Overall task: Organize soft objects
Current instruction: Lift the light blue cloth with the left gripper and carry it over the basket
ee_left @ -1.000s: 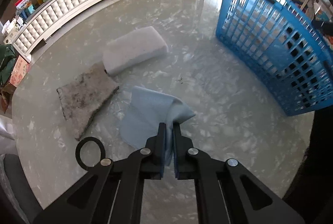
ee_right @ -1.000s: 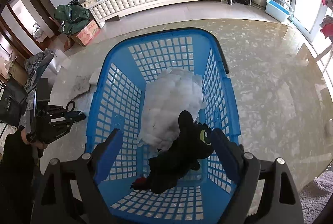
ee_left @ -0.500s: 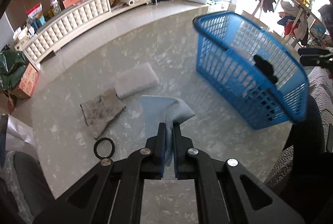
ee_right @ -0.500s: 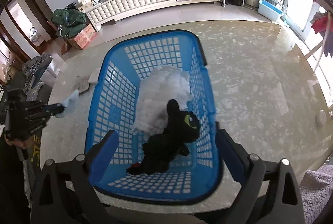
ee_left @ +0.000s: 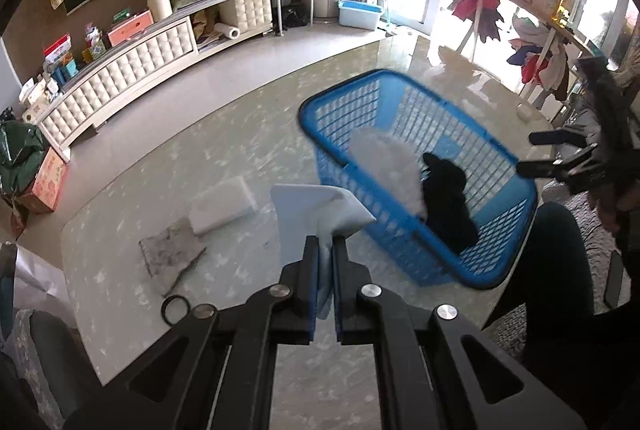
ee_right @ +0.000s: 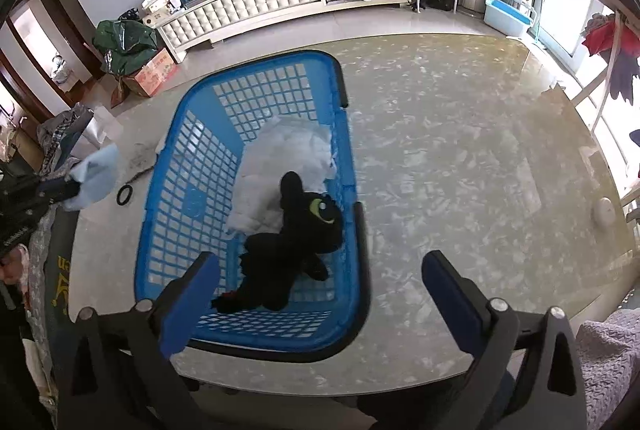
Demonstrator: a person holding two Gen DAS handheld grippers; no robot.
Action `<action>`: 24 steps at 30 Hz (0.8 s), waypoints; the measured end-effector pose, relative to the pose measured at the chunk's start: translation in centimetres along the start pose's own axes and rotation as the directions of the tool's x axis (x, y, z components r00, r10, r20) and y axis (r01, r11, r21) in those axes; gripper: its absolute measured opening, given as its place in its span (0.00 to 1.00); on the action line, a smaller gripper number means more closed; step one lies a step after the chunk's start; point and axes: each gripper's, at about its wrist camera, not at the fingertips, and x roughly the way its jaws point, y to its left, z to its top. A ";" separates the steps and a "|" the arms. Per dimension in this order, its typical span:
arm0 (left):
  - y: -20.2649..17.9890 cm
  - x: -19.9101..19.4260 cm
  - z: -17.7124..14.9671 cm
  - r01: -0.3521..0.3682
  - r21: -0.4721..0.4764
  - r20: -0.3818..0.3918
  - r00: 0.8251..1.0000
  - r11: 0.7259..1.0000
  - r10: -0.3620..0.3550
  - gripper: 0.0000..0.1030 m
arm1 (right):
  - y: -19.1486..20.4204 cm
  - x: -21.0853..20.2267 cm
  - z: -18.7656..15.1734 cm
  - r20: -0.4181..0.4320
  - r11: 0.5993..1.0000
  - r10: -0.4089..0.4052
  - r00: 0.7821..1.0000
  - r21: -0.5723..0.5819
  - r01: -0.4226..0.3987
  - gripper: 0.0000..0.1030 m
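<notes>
Light-blue cloth (ee_left: 316,210) is pinched in the left gripper (ee_left: 326,270), lifted off the table — to be carried over the basket (ee_left: 516,170) rim before release. Right gripper (ee_right: 320,294) is opening wide, empty, above the table's near edge.

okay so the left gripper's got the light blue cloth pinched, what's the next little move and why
Probably carry the light blue cloth across over the blue basket and only then let go. The left gripper is shut on it, hanging above the table, beside the basket rather than over it. The black plush and white stuffing already lie inside, and there looks to be room.
</notes>
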 end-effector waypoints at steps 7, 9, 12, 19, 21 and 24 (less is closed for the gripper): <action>-2.6 1.4 3.1 0.017 0.050 0.002 1.000 0.999 -0.017 0.05 | -1.7 1.2 -0.1 0.002 1.000 -0.009 1.000 0.000 0.009 1.00; -3.3 1.9 3.9 0.024 0.069 0.000 1.000 0.997 -0.024 0.05 | -2.1 1.5 -0.1 -0.006 1.000 0.002 1.000 0.003 -0.002 1.00; -4.2 3.0 5.2 0.033 0.094 -0.010 0.999 0.995 -0.032 0.05 | -2.6 1.7 -0.1 -0.003 1.000 0.012 1.000 0.002 -0.012 1.00; -6.5 5.4 7.4 0.057 0.153 -0.035 0.998 0.987 -0.052 0.05 | -3.4 1.7 0.4 0.010 1.000 0.028 1.000 0.005 -0.028 1.00; -7.1 6.3 7.9 0.065 0.171 -0.045 0.997 0.983 -0.059 0.05 | -3.5 1.8 0.5 0.006 0.999 0.036 0.999 0.003 -0.036 1.00; -7.8 7.6 8.3 0.078 0.191 -0.064 0.996 0.978 -0.067 0.05 | -3.6 2.1 0.7 0.007 0.999 0.032 0.999 -0.002 -0.032 1.00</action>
